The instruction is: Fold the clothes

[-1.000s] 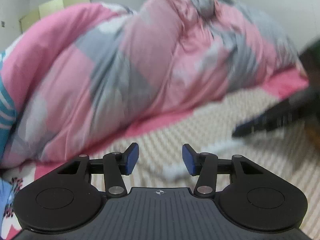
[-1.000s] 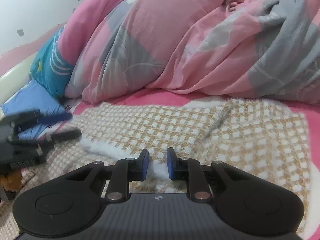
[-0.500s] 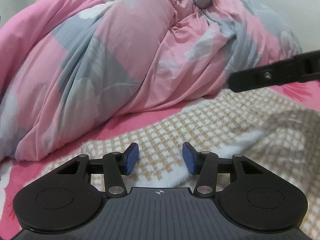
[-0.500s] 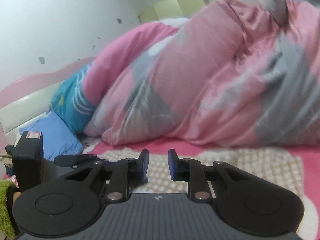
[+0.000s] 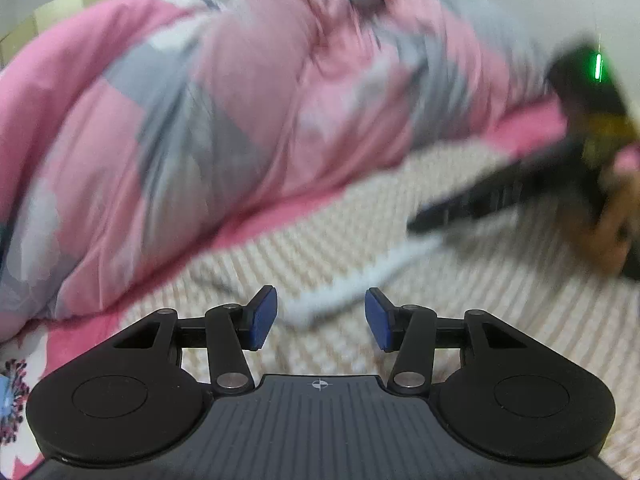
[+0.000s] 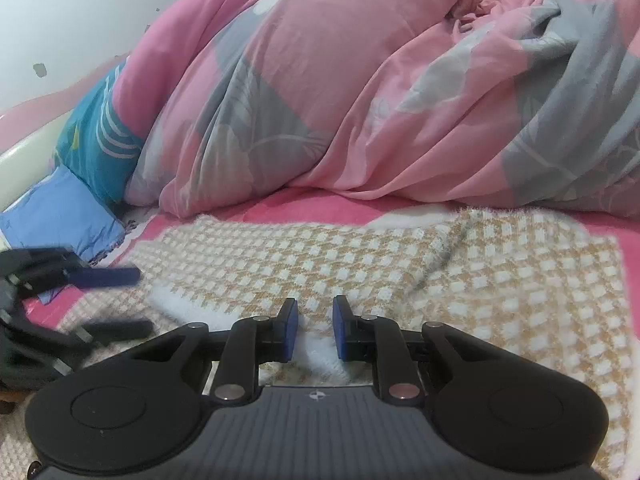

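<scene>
A fuzzy beige-and-white checked garment (image 6: 400,264) lies spread on the pink bed sheet, its white fleece lining turned up along one edge (image 6: 192,304). My right gripper (image 6: 316,328) hovers low over that edge. Its jaws are closing to a narrow gap and the pads press on nothing. In the blurred left wrist view the same garment (image 5: 460,312) shows, with the white edge (image 5: 360,280) running past my left gripper (image 5: 320,316). That gripper stands open, nothing held. Each gripper shows in the other's view: left gripper (image 6: 140,300), right gripper's fingers (image 5: 480,204) with a hand (image 5: 616,232).
A bulky pink and grey duvet (image 6: 320,100) is heaped just behind the garment. A teal pillow (image 6: 96,136) and a blue one (image 6: 60,212) lie at the left by the wall. Pink sheet (image 6: 312,208) shows between duvet and garment.
Half a second ago both views pointed higher and farther over the duvet. Both have swung back down over the garment, much as one second ago. The jaw gaps look unchanged.
</scene>
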Motion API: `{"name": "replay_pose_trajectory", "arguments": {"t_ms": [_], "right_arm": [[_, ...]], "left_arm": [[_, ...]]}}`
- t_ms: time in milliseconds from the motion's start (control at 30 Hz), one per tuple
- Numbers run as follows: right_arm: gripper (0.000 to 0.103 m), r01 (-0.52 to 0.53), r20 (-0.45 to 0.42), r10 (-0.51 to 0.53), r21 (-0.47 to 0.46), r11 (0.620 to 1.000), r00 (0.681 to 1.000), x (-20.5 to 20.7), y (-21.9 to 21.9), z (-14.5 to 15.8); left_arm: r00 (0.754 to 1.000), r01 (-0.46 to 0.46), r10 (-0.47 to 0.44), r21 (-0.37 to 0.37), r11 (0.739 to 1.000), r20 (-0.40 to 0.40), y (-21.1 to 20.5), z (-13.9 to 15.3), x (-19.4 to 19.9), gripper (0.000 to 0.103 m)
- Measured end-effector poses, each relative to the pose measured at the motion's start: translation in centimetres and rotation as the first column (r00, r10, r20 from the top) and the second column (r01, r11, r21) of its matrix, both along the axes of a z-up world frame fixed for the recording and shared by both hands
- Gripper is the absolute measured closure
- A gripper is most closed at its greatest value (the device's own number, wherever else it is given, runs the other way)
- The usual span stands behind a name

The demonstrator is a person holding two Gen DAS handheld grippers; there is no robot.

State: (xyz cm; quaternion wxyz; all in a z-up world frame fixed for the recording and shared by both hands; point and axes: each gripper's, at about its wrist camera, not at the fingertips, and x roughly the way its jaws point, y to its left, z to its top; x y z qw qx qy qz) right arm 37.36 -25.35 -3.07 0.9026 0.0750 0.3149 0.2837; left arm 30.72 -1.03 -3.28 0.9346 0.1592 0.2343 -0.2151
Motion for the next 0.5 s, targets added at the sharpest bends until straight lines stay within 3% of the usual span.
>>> {"name": "replay_pose_trajectory", "arguments": {"t_ms": [133, 300, 400, 500], "right_arm": [[0.084, 0.000, 0.003, 0.000, 0.000, 1.000, 1.000, -0.1, 0.1, 0.0], [0.084, -0.006, -0.012, 0.006, 0.028, 1.000, 1.000, 0.3, -0.2, 0.0], [0.082, 0.000, -0.044, 0.004, 0.084, 0.996, 0.999, 0.6, -1.1, 0.4], [0.081, 0.034, 0.023, -0.038, 0.146, 0.989, 0.999, 0.4, -1.8, 1.8]], "left_arm": [[0.999, -0.029, 0.030, -0.076, 0.997, 0.013, -1.0, 0.8, 2.6, 0.054], [0.977, -0.188, 0.173, -0.123, 0.974, -0.123, -0.5, -2.7, 8.1, 0.053], [0.972, -0.208, 0.170, -0.253, 0.945, -0.162, 1.4, -3.7, 8.5, 0.053], [0.976, -0.202, 0.168, -0.278, 0.939, -0.142, 1.7, -4.2, 7.9, 0.053]]}}
